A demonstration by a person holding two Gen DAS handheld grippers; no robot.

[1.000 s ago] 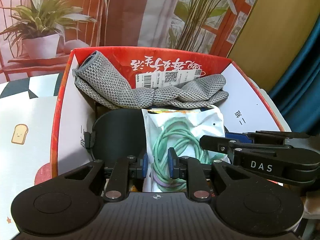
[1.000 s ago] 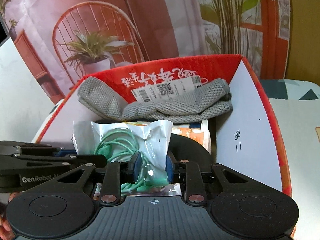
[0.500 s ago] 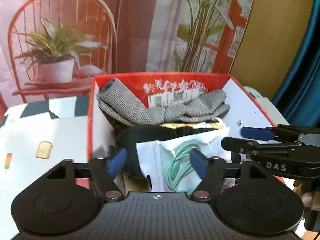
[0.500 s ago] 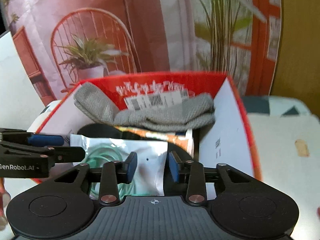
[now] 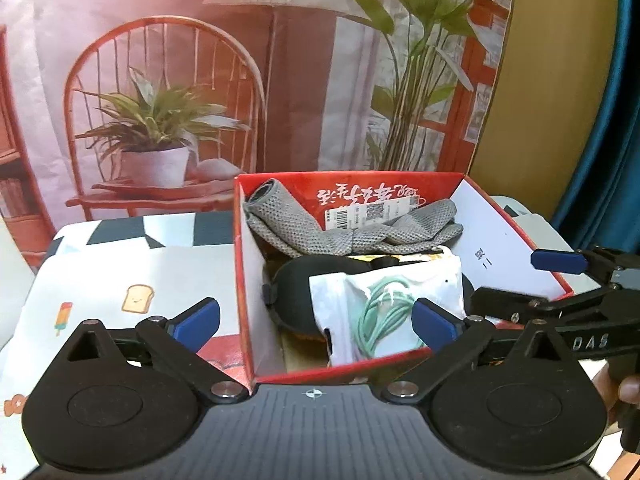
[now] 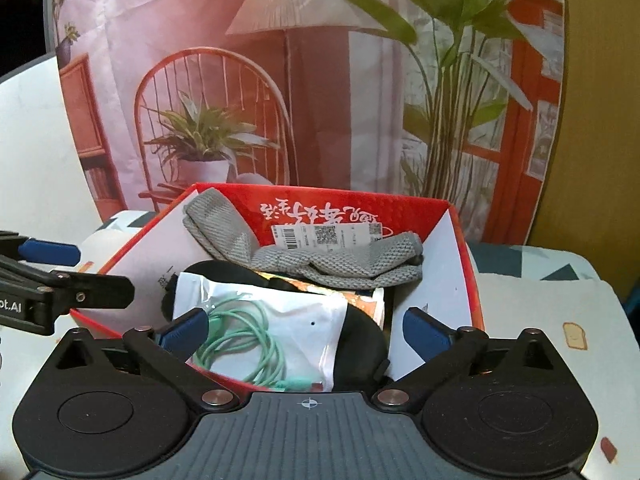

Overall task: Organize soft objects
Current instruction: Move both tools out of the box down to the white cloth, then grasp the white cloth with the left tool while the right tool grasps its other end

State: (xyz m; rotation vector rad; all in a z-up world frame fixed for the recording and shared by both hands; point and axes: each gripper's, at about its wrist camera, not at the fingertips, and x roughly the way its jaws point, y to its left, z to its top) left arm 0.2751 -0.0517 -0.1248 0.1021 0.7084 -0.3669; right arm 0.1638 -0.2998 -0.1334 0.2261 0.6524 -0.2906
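A red cardboard box (image 5: 244, 280) (image 6: 460, 272) with white inner walls stands on the table. In it lie a grey knitted cloth (image 5: 320, 232) (image 6: 320, 260) at the back, a black eye mask (image 5: 292, 292) (image 6: 360, 344), and on top a white plastic bag with a coiled green cable (image 5: 380, 312) (image 6: 256, 336). My left gripper (image 5: 316, 320) is open and empty in front of the box. My right gripper (image 6: 306, 330) is open and empty, also at the box's near side; it shows at the right of the left wrist view (image 5: 560, 280).
The table has a white cloth with small food pictures (image 5: 136, 300) (image 6: 576, 336). A printed backdrop of a chair, plants and a lamp (image 5: 160, 120) hangs close behind the box. A blue curtain (image 5: 608, 120) is at the far right.
Both grippers have let go of the cable bag, opened wide and drawn back from the box. The bag now lies in the box on the eye mask.
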